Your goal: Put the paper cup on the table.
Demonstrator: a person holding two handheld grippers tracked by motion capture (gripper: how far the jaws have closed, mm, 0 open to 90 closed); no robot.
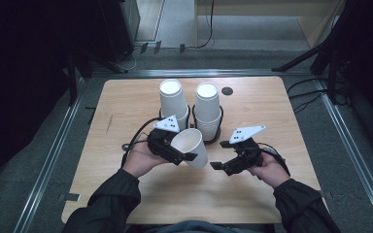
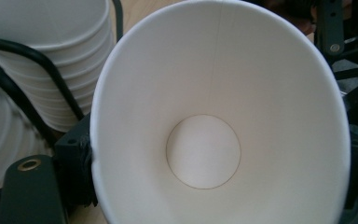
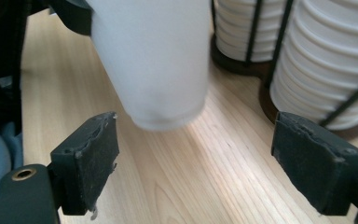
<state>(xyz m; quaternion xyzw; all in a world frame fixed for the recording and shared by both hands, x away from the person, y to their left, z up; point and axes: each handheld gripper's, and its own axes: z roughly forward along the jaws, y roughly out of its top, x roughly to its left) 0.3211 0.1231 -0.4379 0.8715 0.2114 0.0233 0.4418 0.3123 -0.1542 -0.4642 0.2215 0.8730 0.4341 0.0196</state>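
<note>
A light wooden table with rounded corners carries everything, its far half taken up by two tall stacks of white paper cups that stand side by side in dark wire holders: the left stack and the right stack, each upside down with a round base facing up. In the left gripper view both stacks sit at the left edge behind black wire, and in the right gripper view they fill the upper right, their ribbed rims piled closely one on another. A person's dark sleeves and hands enter from the near edge. A single white paper cup hangs tilted over the middle of the table just in front of the stacks, clear of the wood, its open mouth turned up and back toward the left hand. The left gripper is clamped on that cup at the rim; its own view looks straight down the empty inside to the round bottom, with one black pad pressed against the outer wall at the left and the other jaw hidden by the cup. The right gripper sits low and to the right of the cup, apart from it, jaws spread wide and empty; between its pads lies bare wood grain, the cup's blurred base just beyond them.
</note>
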